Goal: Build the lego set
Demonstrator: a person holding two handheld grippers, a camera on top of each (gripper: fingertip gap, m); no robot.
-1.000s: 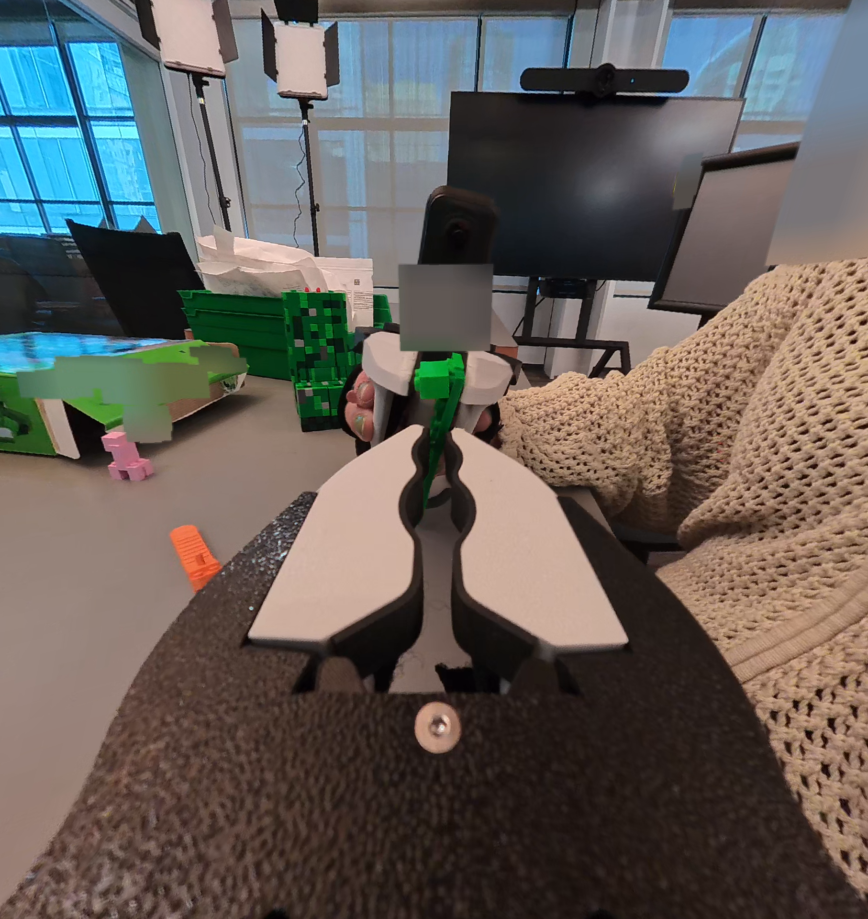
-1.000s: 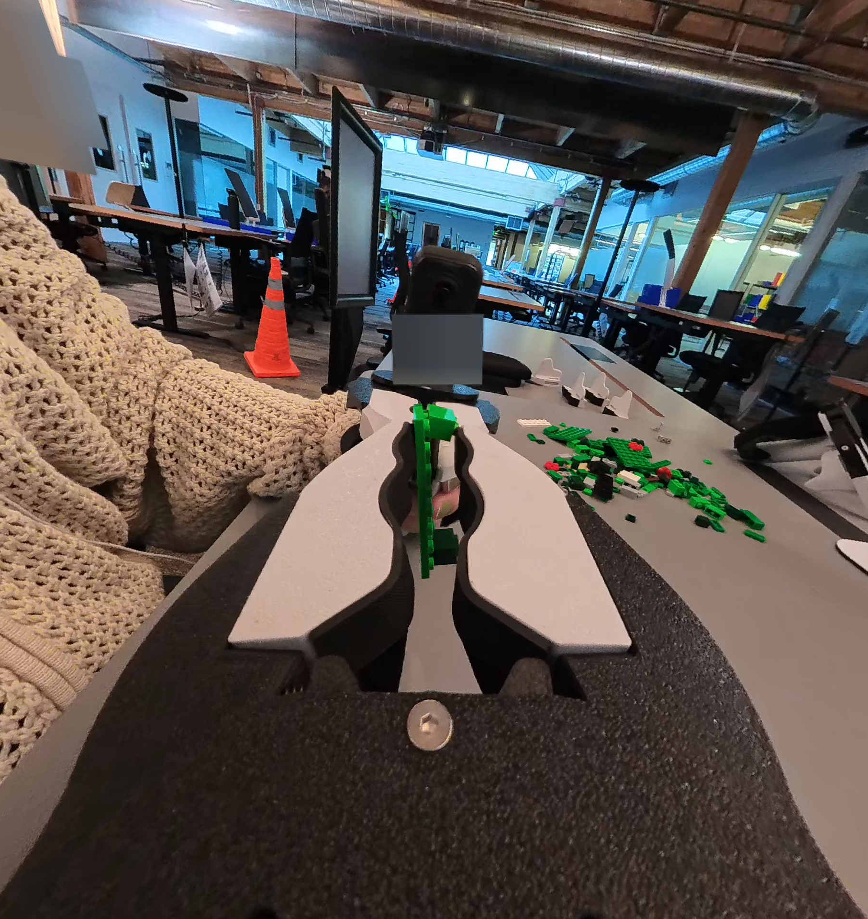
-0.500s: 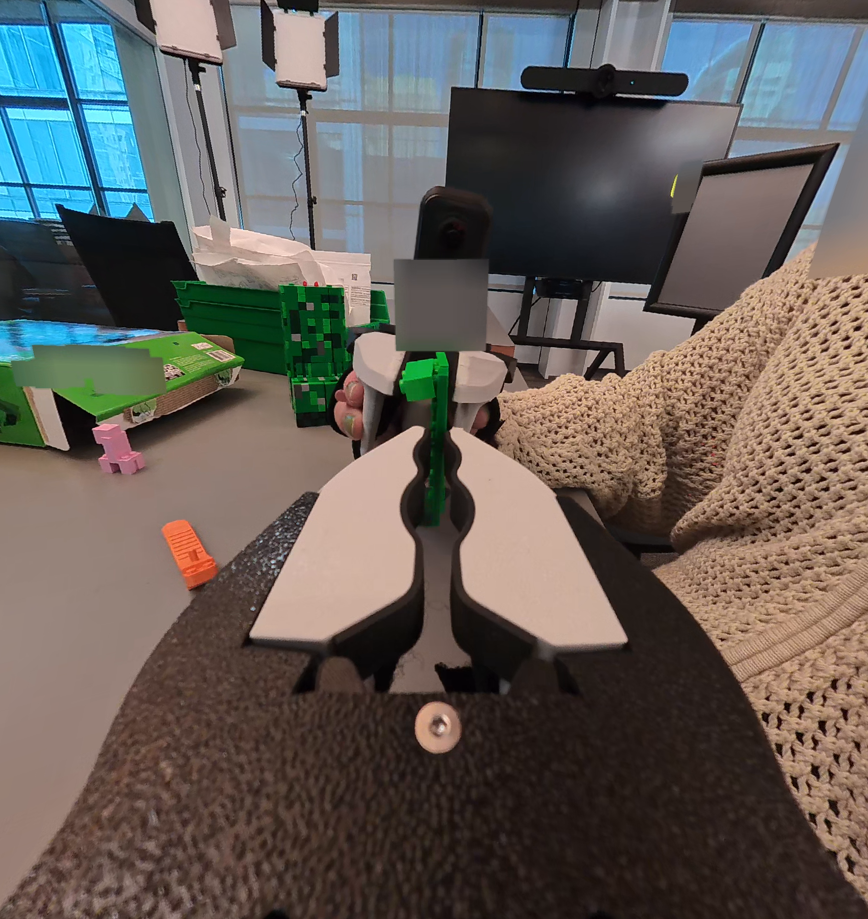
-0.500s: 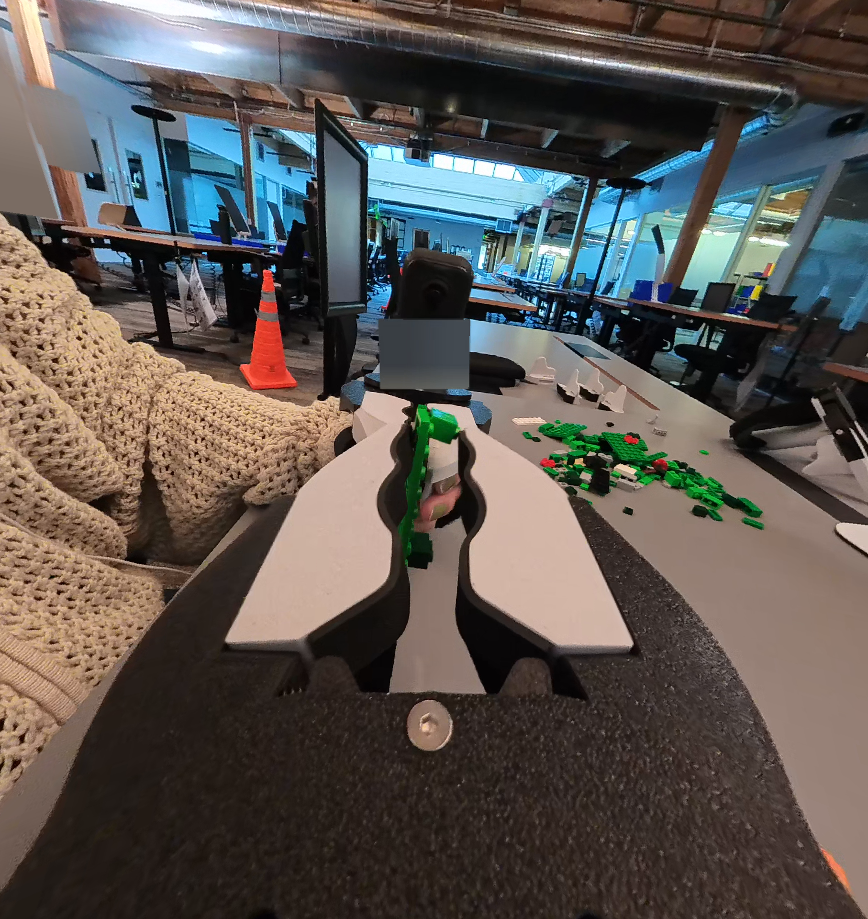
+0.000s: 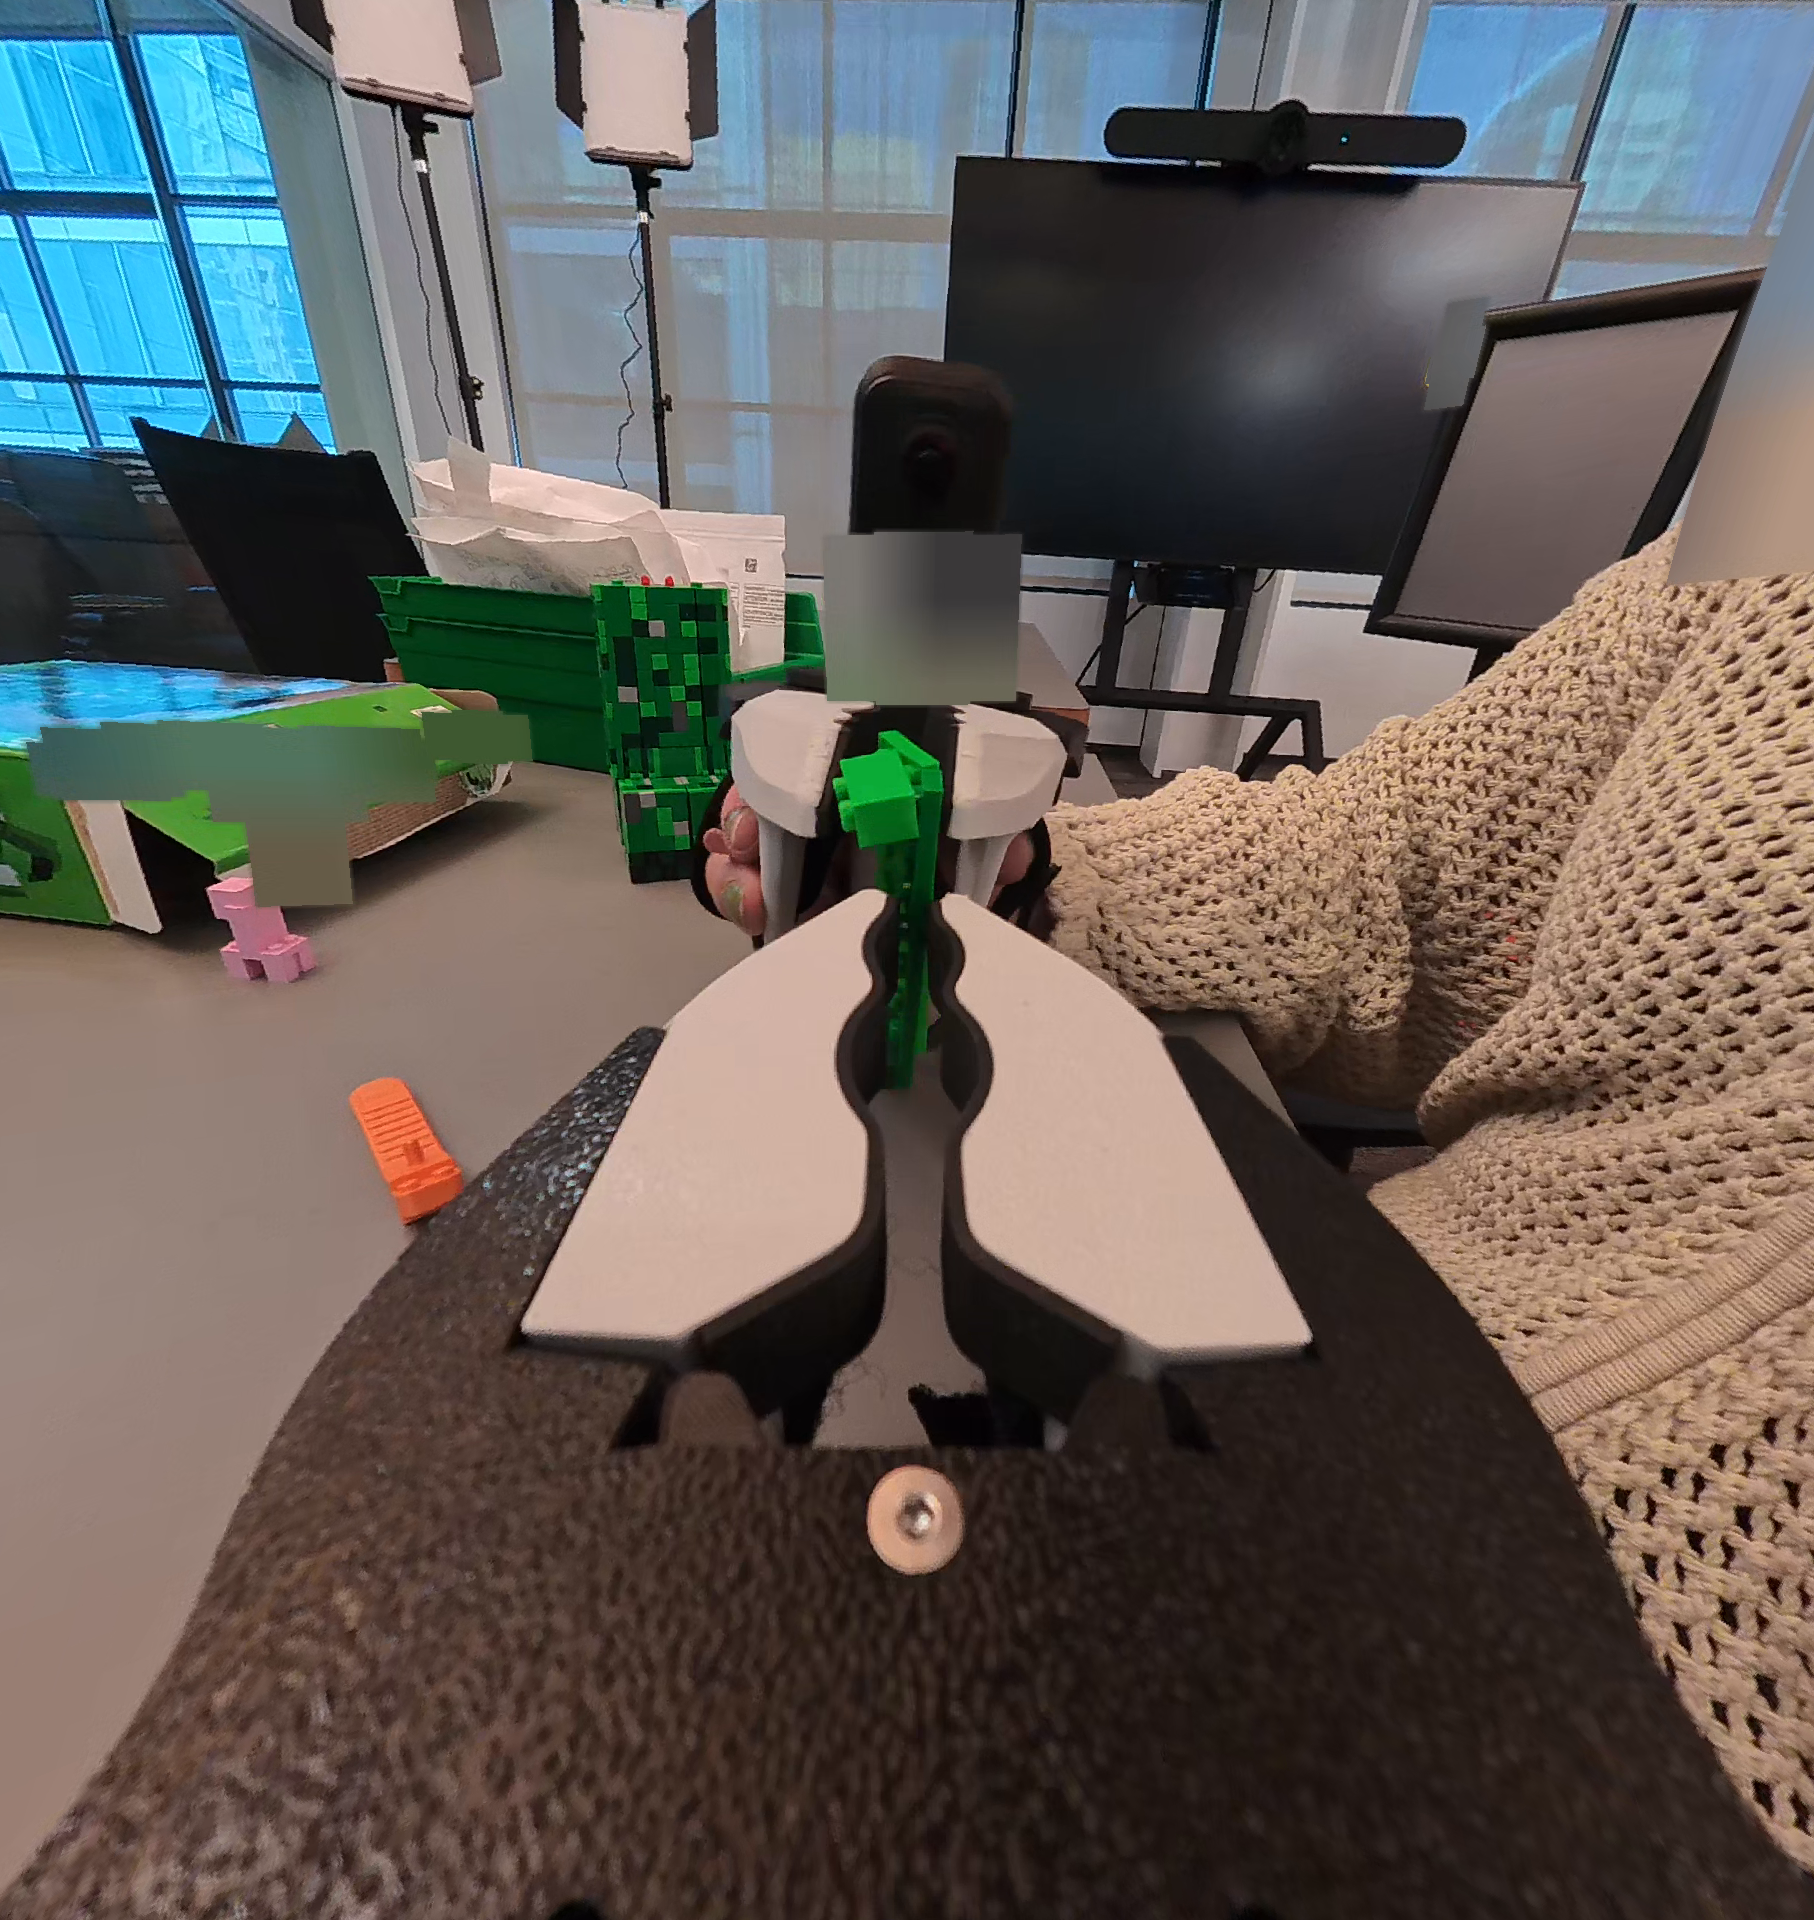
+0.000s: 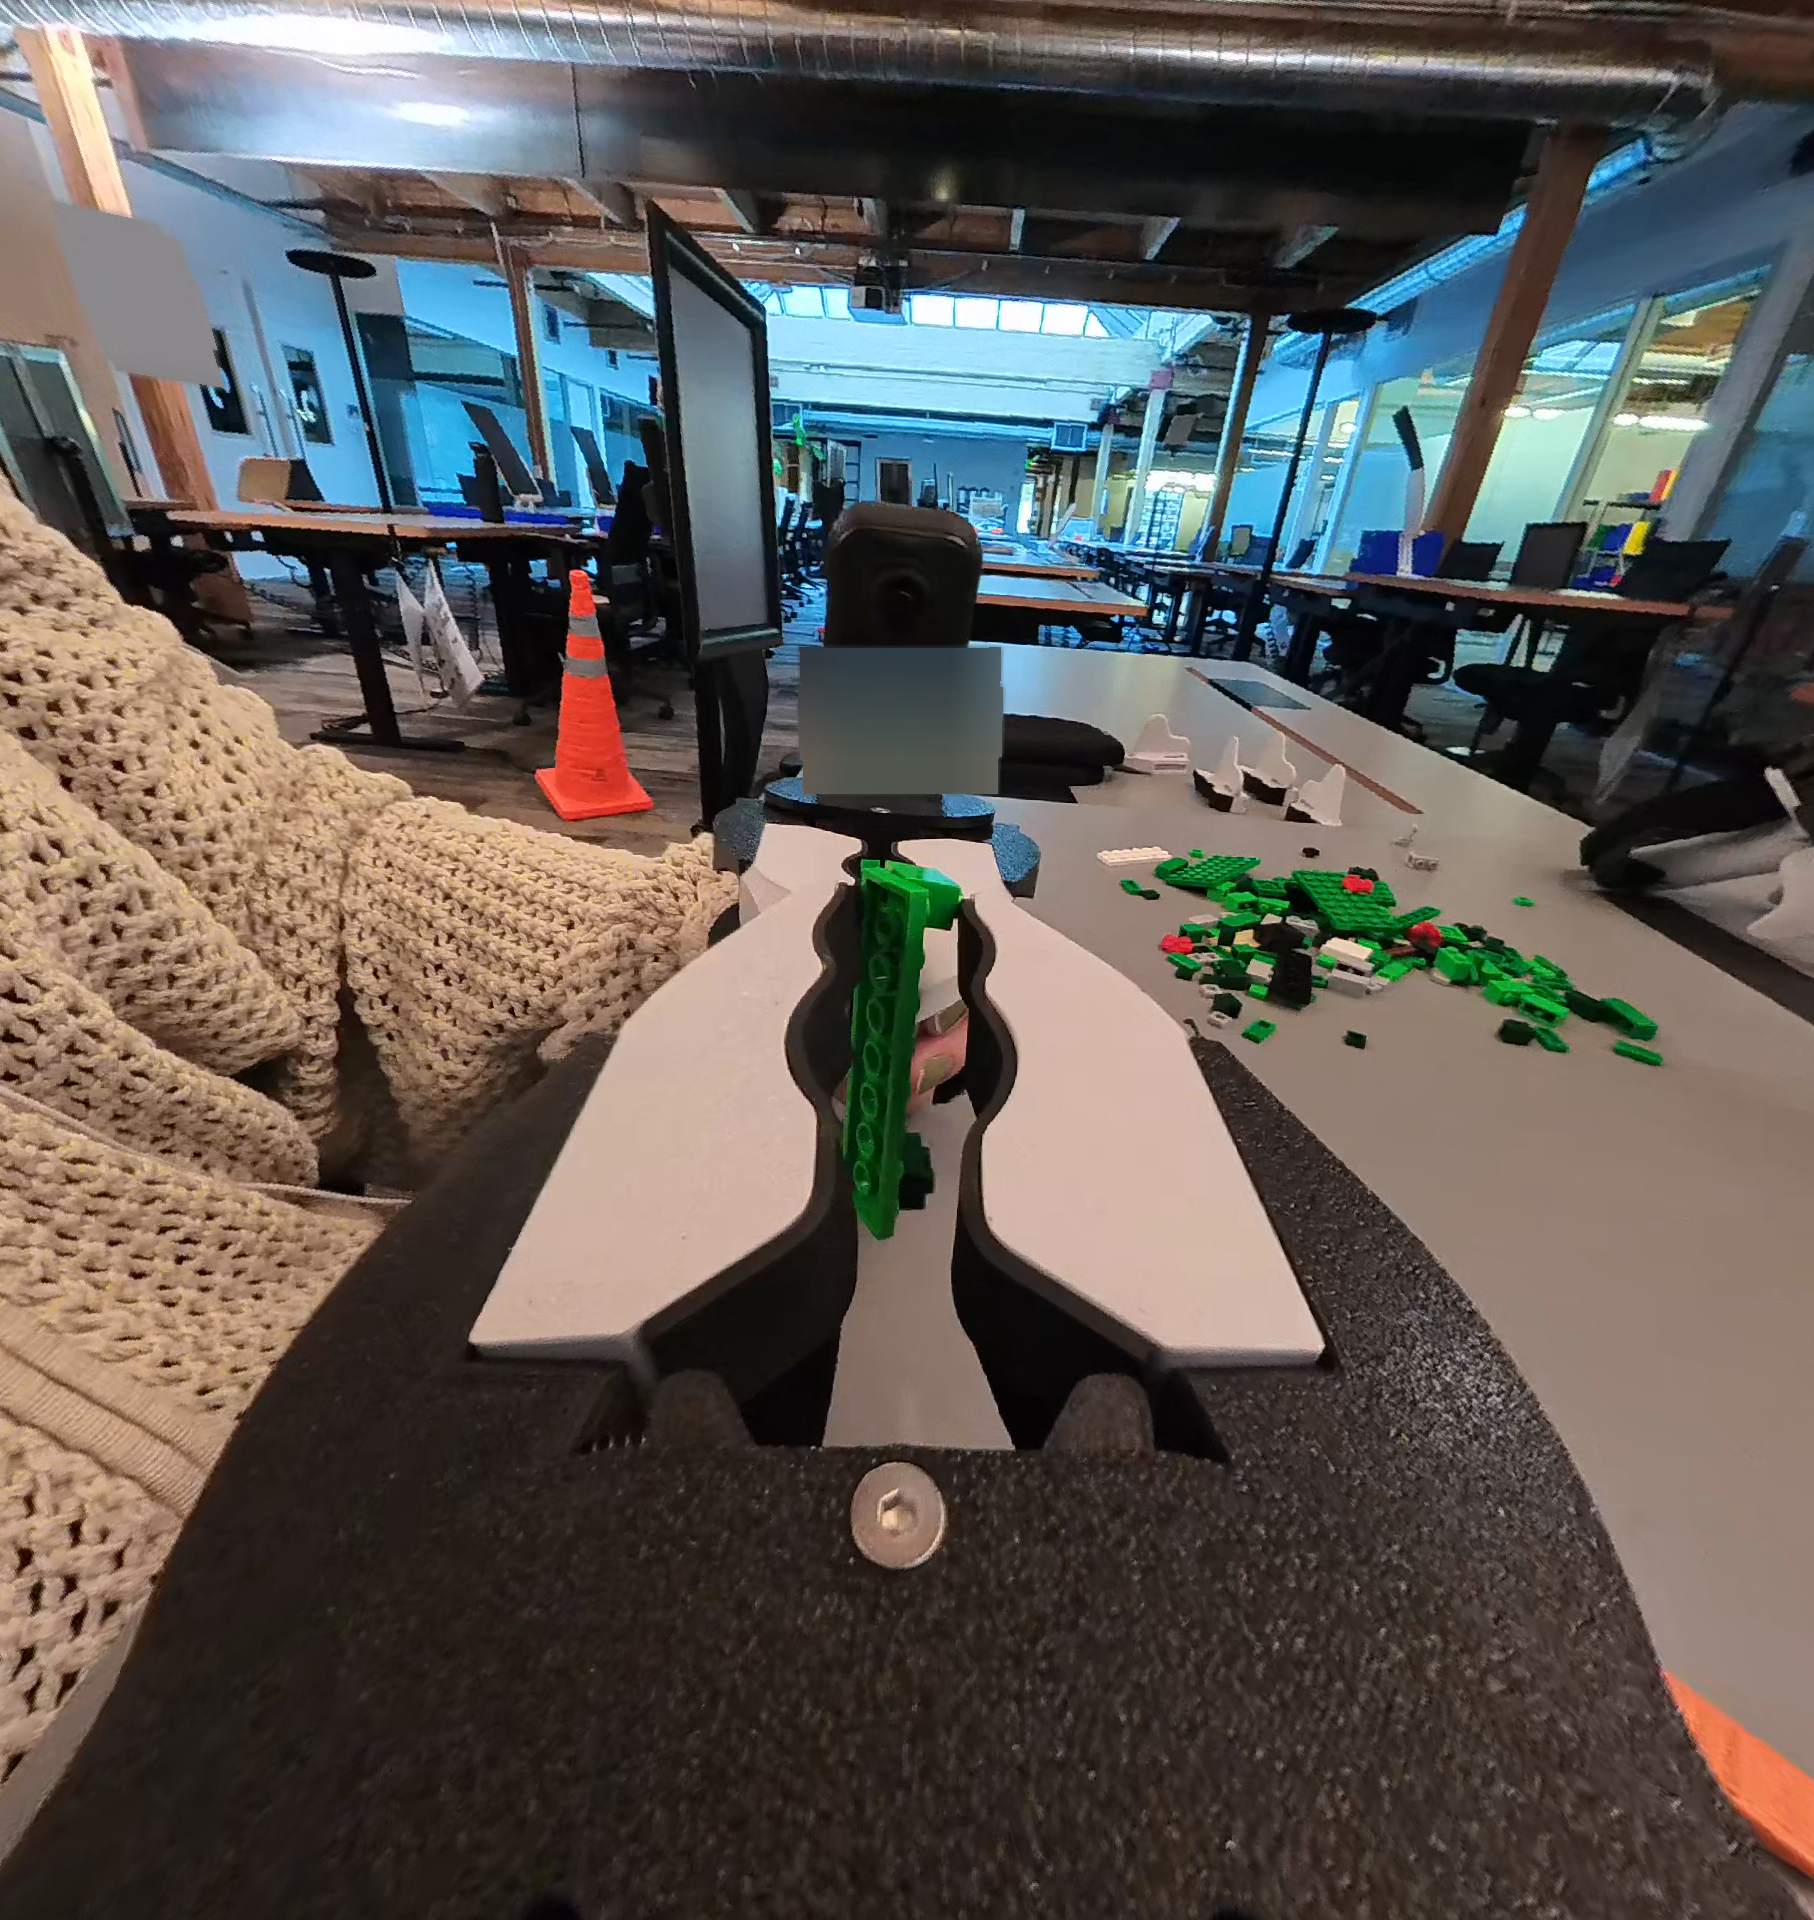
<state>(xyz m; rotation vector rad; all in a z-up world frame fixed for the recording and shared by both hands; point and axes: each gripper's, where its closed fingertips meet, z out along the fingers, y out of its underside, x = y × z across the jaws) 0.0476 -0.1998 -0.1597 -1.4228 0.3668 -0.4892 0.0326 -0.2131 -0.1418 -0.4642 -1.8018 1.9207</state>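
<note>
A long green Lego plate (image 5: 908, 977) with a small green brick (image 5: 875, 795) at its far end is held in the air between my two grippers, which face each other tip to tip. My left gripper (image 5: 910, 914) is shut on the near end of the plate, which stands edge-on and upright. My right gripper (image 6: 905, 904) is shut on the same plate (image 6: 882, 1049), seen slightly tilted with its round sockets showing. The right gripper's white fingers (image 5: 778, 779) show beyond the plate in the left wrist view. A hand behind them is partly hidden.
Loose green, black and red Lego pieces (image 6: 1329, 935) lie in a pile on the grey table (image 6: 1505, 1195). An orange brick separator (image 5: 404, 1148), a pink figure (image 5: 259, 935), a green blocky figure (image 5: 662, 727), the set's box (image 5: 9, 831) and green bins (image 5: 487, 644) stand to the left. A knit sleeve (image 5: 1505, 935) is close by. My left and right fingertips are right by each other.
The plate has gone from leaning to upright in the left wrist view and has twisted in the right wrist view, showing more of its face. Both grippers stay closed on it.
</note>
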